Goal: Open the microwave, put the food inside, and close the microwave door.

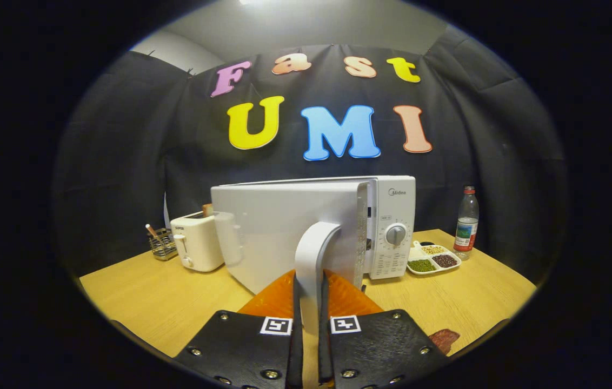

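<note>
A white microwave (392,216) stands on the wooden table (149,302) just ahead of me. Its door (273,232) is swung partly open toward me, hinged on the left, so I see its outer face and its right edge. The curved pale door handle (314,248) runs down between my fingers. My gripper (310,294) is shut on that handle, one finger on each side. A brown piece of food (444,339) lies on the table to the right of my fingers. The door hides the microwave's cavity.
A white toaster (196,241) with bread in it and a wire basket (161,242) stand left of the microwave. To its right are a divided white dish of beans (433,258) and a water bottle (466,219). The booth's wall closes in behind.
</note>
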Action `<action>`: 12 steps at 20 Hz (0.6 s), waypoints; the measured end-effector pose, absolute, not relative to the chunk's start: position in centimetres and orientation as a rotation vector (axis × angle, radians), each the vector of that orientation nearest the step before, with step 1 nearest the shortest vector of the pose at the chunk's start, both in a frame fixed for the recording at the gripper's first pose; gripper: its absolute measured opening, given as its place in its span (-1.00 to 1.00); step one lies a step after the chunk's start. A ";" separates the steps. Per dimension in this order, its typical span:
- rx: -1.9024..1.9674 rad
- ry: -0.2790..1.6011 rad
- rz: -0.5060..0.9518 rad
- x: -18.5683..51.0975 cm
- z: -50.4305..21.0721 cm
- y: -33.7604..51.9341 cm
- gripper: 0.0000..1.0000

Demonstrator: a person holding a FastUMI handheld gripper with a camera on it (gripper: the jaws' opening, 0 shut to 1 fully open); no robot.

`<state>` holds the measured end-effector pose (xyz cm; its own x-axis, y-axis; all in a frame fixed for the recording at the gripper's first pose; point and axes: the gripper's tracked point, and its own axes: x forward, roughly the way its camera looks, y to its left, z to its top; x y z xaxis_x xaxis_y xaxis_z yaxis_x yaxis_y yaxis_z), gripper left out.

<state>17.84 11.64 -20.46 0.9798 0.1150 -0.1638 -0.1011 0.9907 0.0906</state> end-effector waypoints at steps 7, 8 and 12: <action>0.047 0.103 0.188 11.3 -19.5 22.3 -0.78; 0.052 0.101 0.196 10.7 -19.6 23.7 -0.78; 0.030 0.106 0.204 8.6 -19.8 29.0 -0.79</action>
<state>8.57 29.02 -19.78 0.9737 0.2033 -0.1024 -0.2002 0.9789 0.0403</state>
